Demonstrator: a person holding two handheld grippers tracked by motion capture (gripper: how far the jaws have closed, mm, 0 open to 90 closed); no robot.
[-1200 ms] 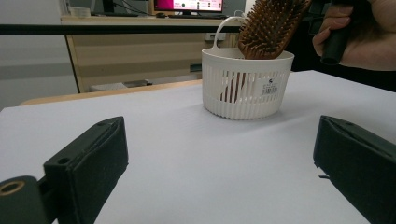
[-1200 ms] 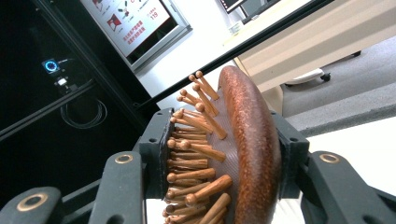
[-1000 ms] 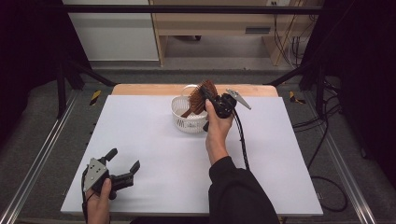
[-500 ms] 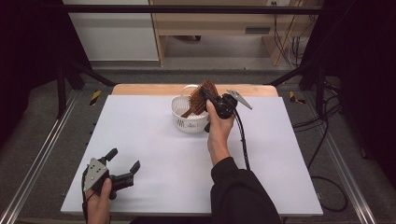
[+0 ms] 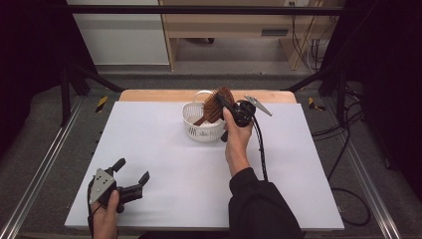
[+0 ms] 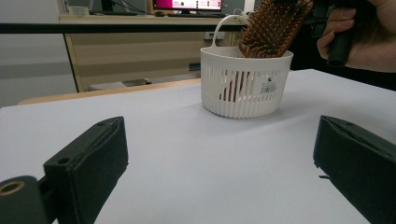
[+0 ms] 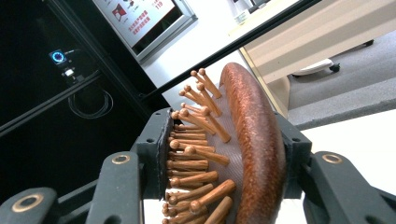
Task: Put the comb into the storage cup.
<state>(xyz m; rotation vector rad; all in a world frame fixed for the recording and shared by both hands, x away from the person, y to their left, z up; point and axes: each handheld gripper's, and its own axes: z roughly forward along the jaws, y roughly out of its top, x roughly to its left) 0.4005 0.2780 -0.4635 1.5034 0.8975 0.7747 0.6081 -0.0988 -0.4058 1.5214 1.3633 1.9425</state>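
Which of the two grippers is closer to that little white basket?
The right gripper: it holds the wooden hairbrush right over the white basket. The left gripper sits open at the table's near left corner, well away.

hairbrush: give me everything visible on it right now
The hairbrush looks wooden: a reddish-brown oval paddle head with rows of round-tipped wooden pins on one face and a smooth rounded back. The right gripper is shut on the head, one pad against the pins, the other on the back. It stands tilted, handle end down inside the white slotted basket at the table's far side, head rising above the rim. How it touches the basket inside is unclear.
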